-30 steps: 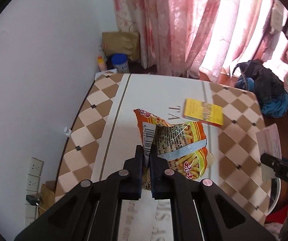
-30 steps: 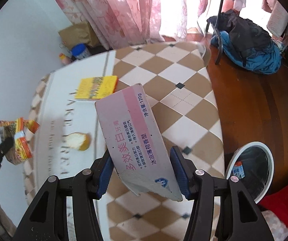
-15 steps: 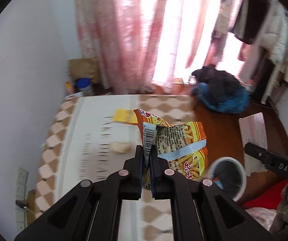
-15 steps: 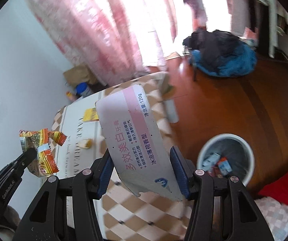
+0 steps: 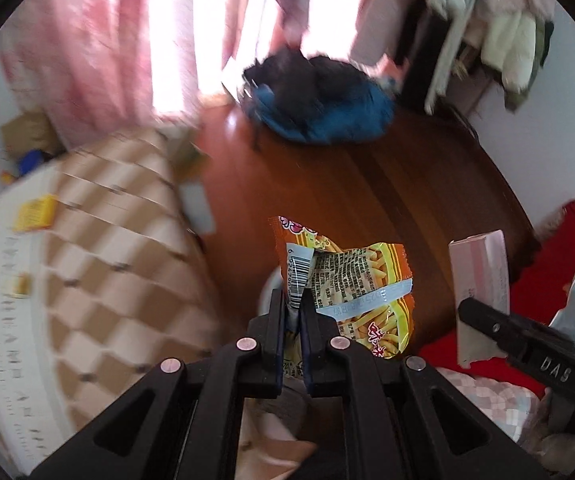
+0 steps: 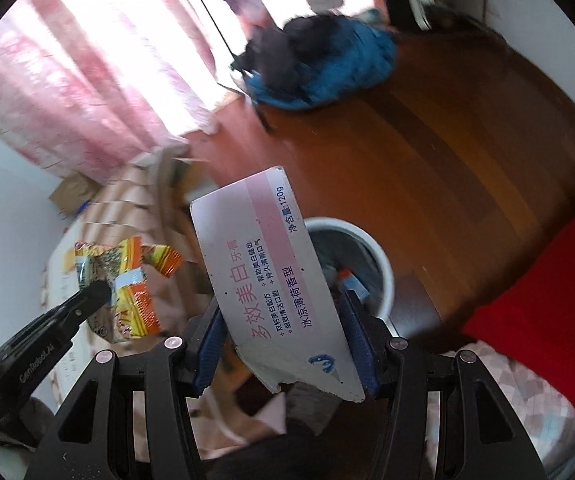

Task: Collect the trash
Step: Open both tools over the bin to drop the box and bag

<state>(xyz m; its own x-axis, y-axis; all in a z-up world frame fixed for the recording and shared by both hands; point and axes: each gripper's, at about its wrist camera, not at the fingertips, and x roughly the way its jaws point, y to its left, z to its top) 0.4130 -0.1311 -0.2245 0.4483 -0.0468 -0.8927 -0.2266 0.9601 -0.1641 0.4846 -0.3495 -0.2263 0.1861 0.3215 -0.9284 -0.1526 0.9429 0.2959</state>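
Both grippers have swung off the table over open floor. My left gripper pinches the snack wrapper; my right gripper clamps the toothpaste box at the bin rim.

You hold an orange-and-yellow snack wrapper and a white, pink-banded toothpaste box above a white bin; beside the bin, a brown-and-cream checked tablecloth.

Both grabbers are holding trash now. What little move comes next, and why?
Probably carry the toothpaste box in the right gripper forward over the white bin and drop it: the bin sits open just past the box, with trash already inside.
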